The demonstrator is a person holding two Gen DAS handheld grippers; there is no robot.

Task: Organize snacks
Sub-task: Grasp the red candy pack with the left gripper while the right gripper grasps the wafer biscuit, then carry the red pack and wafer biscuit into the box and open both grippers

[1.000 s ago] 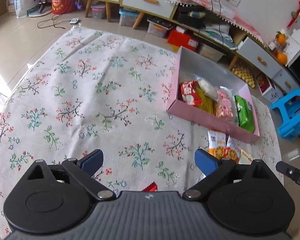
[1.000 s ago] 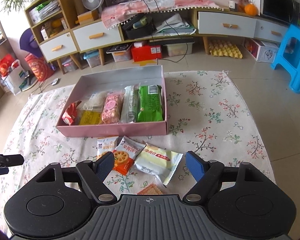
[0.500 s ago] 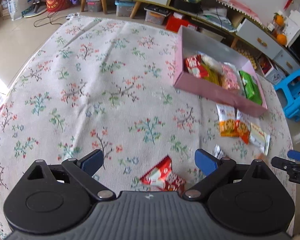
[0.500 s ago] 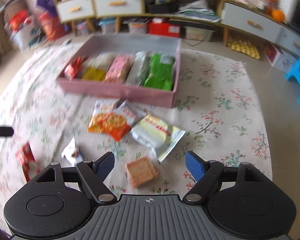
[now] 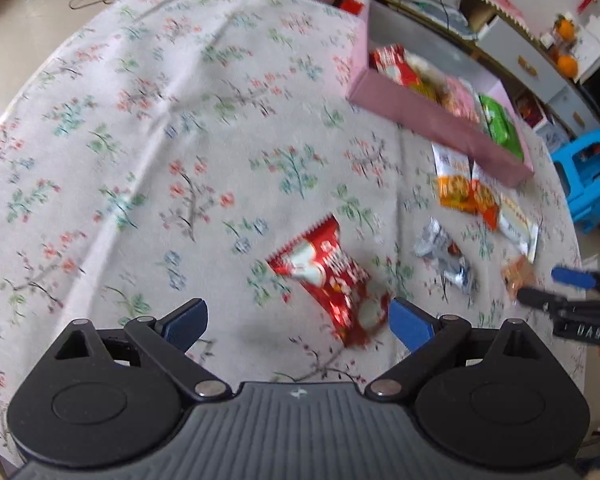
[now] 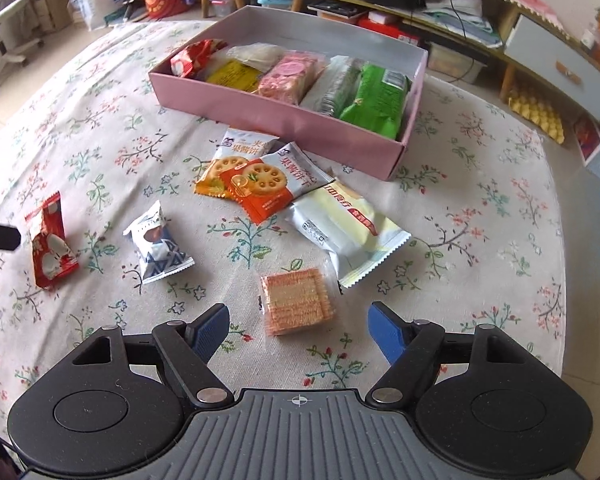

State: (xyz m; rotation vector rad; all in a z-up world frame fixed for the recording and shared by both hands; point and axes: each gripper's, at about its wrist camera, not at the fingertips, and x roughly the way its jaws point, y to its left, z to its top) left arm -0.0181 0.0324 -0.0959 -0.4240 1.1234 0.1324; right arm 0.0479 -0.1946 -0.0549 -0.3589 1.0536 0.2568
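The 2 orange biscuit packets [image 6: 260, 184], lying at 6 o'clock from the pink box [image 6: 276, 114], carry Chinese print reading 果酱饼干 along their white tops. The pale yellow packet [image 6: 348, 228] at their 4 o'clock has red characters too small to read. White letters "DAS" show on the right gripper [image 5: 576, 300] seen from the left wrist.

left hand-held gripper [image 5: 298, 316] open, right hand-held gripper [image 6: 298, 326] (closing), empty
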